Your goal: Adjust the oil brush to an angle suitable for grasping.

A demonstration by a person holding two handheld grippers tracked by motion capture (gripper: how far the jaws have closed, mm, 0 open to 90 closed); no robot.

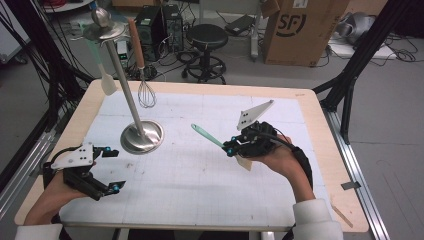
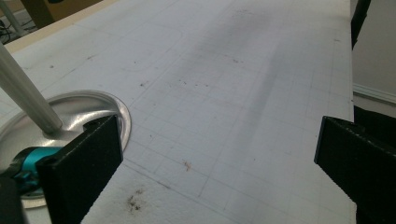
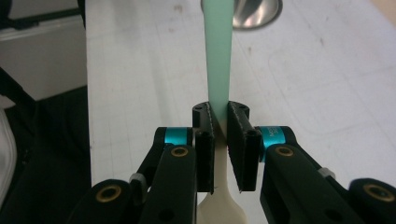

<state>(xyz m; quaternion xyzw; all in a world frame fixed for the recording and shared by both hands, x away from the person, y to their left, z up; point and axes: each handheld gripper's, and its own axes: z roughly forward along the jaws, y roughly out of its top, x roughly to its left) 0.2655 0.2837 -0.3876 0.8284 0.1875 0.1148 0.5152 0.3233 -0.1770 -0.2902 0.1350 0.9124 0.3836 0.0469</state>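
In the high view, the left gripper (image 1: pixel 111 170) sits at the lower left of the frame, low over the white mat (image 1: pixel 200 200), its jaws spread wide with nothing between them; in the left gripper view the two black jaws stand far apart at the bottom corners, bare mat between. Right of centre in the high view, the right gripper (image 1: pixel 231 148) is clamped on a spatula (image 1: pixel 207 135): the mint-green handle sticks out toward the upper left, clear of the mat, and the cream blade pokes out below the jaws toward the hand (image 1: pixel 280 157). In the right gripper view the jaws pinch the spatula (image 3: pixel 218 70) near where green meets cream, the handle running straight up the middle of the frame and the blade widening at the bottom edge. Farther back, left of centre, a steel stand (image 1: pixel 142 136) rests on the mat with its round base and a tilted pole rising to the upper left. From its top plate hang a second spatula (image 1: pixel 105 75), with a white blade, and a whisk (image 1: pixel 144 80) with a brown handle, both near the table's (image 1: pixel 320 130) far edge.
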